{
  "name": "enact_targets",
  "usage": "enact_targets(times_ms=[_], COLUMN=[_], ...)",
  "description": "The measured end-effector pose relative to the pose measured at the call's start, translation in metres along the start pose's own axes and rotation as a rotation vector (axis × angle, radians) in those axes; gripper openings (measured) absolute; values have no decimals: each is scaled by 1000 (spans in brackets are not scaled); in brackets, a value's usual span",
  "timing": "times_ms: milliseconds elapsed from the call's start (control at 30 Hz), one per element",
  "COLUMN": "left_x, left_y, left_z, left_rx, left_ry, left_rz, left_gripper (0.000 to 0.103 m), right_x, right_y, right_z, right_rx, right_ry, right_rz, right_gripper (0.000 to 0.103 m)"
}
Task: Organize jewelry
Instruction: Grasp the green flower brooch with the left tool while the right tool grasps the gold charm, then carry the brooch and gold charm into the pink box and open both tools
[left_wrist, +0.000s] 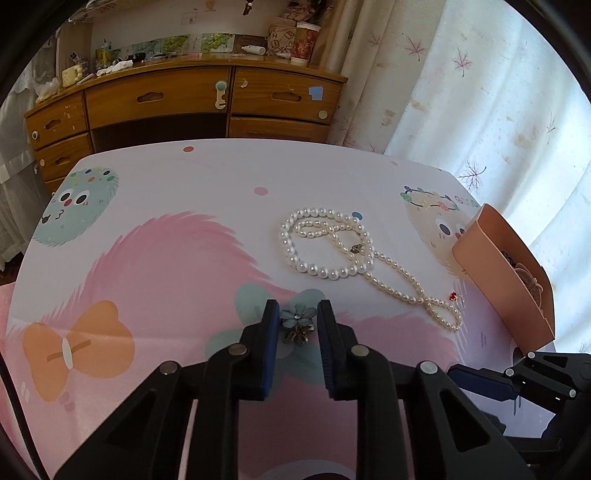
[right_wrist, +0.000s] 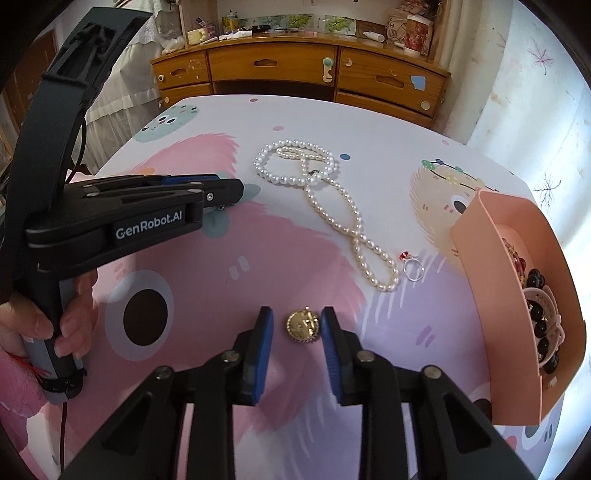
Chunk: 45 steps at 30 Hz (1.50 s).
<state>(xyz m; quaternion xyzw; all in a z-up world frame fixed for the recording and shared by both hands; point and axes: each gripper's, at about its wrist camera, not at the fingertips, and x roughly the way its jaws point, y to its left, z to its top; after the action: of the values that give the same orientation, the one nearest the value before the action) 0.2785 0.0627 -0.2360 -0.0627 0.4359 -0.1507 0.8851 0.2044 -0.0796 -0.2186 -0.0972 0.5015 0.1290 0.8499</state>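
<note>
Sorting status: partly done, as I judge it; the pink tray (right_wrist: 476, 236) at the right edge of the counter (right_wrist: 229, 266) already holds dark beads and a pale bracelet, while several pieces lie loose on the patterned cover.
Left to do: the pearl necklace (right_wrist: 325, 206), the silver ring (right_wrist: 413, 268) with its red stone, the flower brooch (left_wrist: 297, 325) and the gold pendant (right_wrist: 303, 326) are all outside the tray.
Pearl necklace: lies in loops mid-counter, one end just beside the silver ring, apart from the tray.
Left tongs (left_wrist: 295, 321): parted a little wider than the flower brooch, which lies on the counter between the blue pads; whether a pad touches a petal I cannot tell, and nothing is lifted or clamped.
Right tongs (right_wrist: 297, 325): spread likewise, straddling the gold pendant; the right pad looks to touch or nearly touch its rim, with a clear gap on the left side, so no grip is made.
Left hand (right_wrist: 55, 317): seen from the right wrist view, wrapped around the handle of its tool.
Next step, as judged: each pair must squeeze onto its small flat piece, which may slip or skid, then carry it to the tray.
</note>
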Motion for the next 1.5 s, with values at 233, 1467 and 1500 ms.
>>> enact_targets(times_ms=[233, 1467, 1500], left_x=[-4, -55, -55], left_y=[-4, -173, -179], left_z=[-2, 0, 1], left_rx=[0, 77, 82], left_ry=[2, -100, -102], left_rz=[6, -179, -189], left_gripper=[19, 19, 19], right_x=[0, -130, -132], right_y=[-6, -131, -135], right_z=[1, -14, -16], right_rx=[32, 90, 94], right_ry=[3, -202, -205], right_rz=[38, -32, -40], right_gripper=[19, 19, 19])
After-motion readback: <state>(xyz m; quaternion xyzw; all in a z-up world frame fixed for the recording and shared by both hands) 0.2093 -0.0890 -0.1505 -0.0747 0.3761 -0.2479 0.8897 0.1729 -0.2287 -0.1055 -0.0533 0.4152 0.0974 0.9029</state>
